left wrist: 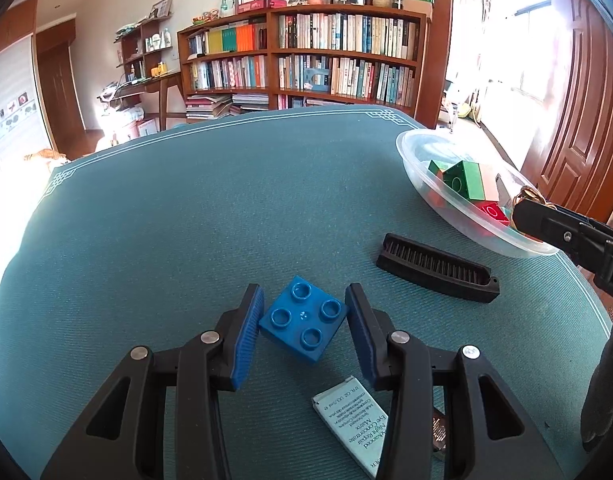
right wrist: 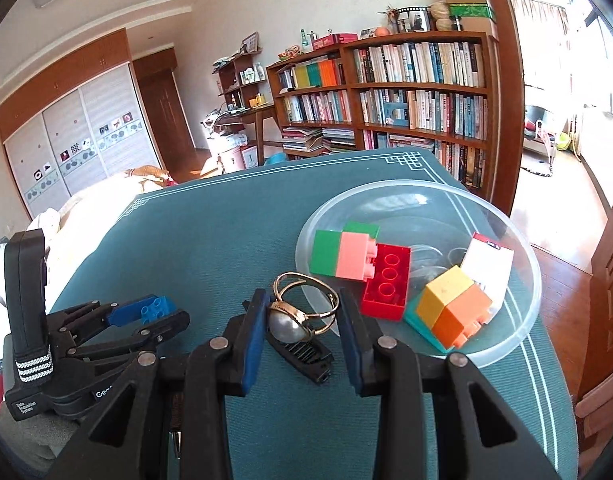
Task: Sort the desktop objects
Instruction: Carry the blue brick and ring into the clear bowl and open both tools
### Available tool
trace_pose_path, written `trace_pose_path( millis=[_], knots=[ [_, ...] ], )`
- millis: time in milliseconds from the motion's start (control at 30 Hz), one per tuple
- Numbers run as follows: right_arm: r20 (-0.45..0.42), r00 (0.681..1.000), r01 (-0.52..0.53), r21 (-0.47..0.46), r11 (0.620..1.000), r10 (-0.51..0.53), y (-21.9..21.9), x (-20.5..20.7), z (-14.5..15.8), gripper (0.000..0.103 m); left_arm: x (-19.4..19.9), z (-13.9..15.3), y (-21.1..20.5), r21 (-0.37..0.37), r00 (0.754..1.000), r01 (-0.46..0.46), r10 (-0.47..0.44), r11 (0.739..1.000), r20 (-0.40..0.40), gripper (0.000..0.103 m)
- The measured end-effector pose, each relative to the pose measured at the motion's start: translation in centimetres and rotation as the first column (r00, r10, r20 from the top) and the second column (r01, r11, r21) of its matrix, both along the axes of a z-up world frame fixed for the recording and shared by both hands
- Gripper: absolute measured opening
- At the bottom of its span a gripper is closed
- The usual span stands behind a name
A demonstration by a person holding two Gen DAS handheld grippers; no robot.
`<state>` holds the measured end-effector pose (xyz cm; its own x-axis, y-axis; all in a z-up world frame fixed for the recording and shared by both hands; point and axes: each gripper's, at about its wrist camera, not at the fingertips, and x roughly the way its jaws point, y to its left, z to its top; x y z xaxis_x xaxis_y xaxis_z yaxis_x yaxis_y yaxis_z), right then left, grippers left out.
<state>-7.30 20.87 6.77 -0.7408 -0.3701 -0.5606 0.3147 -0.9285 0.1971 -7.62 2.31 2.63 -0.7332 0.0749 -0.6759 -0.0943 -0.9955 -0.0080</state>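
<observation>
Now | your left hand-held gripper (left wrist: 304, 326) clamps the blue brick (left wrist: 304, 322) at lower centre | your right hand-held gripper (right wrist: 302, 320) pinches the pearl ring (right wrist: 302, 312) beside the clear bowl (right wrist: 518, 328) at right | risk: ring's thin band may slip free if you tilt.

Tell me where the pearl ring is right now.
In the right wrist view, the pearl ring is held between the right gripper's fingers, above the black comb, beside the clear bowl.

Blue four-stud brick (left wrist: 302, 323) tilted between left gripper (left wrist: 304, 330) pads; gold pearl ring (right wrist: 302, 312) in right gripper (right wrist: 302, 318); bricks in clear bowl (right wrist: 522, 316).
</observation>
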Motion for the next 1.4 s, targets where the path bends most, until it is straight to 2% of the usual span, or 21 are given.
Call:
trace_pose_path(
  millis=[167,500,600,933,1400],
  knots=[
    [0.007,0.999,0.048,-0.018,0.999,-0.047,1.4,-0.8,0.0,0.038,-0.3,0.5,0.6,-0.009,1.000,0.015,-0.015,1.000,-0.007,0.046],
    [0.025,0.988,0.155,0.006,0.988,-0.155,4.1,-3.2,-0.4,0.038,-1.5,2.5,2.6,-0.012,0.997,0.069,-0.070,0.998,-0.032,0.046],
    [0.021,0.984,0.176,0.025,0.984,-0.177,4.7,-3.7,-0.5,0.038,-2.2,3.3,3.3,0.004,0.995,0.094,-0.093,0.996,-0.039,0.046],
    [0.036,0.969,0.246,0.005,0.969,-0.246,7.0,-4.8,-1.0,0.038,-3.6,5.8,6.7,0.043,0.982,0.176,-0.172,0.983,-0.084,0.046],
    [0.030,0.960,0.279,-0.019,0.960,-0.279,7.5,-4.8,-1.2,0.038,-8.5,6.7,11.3,0.107,0.968,0.251,-0.246,0.962,-0.050,0.046]
  ],
)
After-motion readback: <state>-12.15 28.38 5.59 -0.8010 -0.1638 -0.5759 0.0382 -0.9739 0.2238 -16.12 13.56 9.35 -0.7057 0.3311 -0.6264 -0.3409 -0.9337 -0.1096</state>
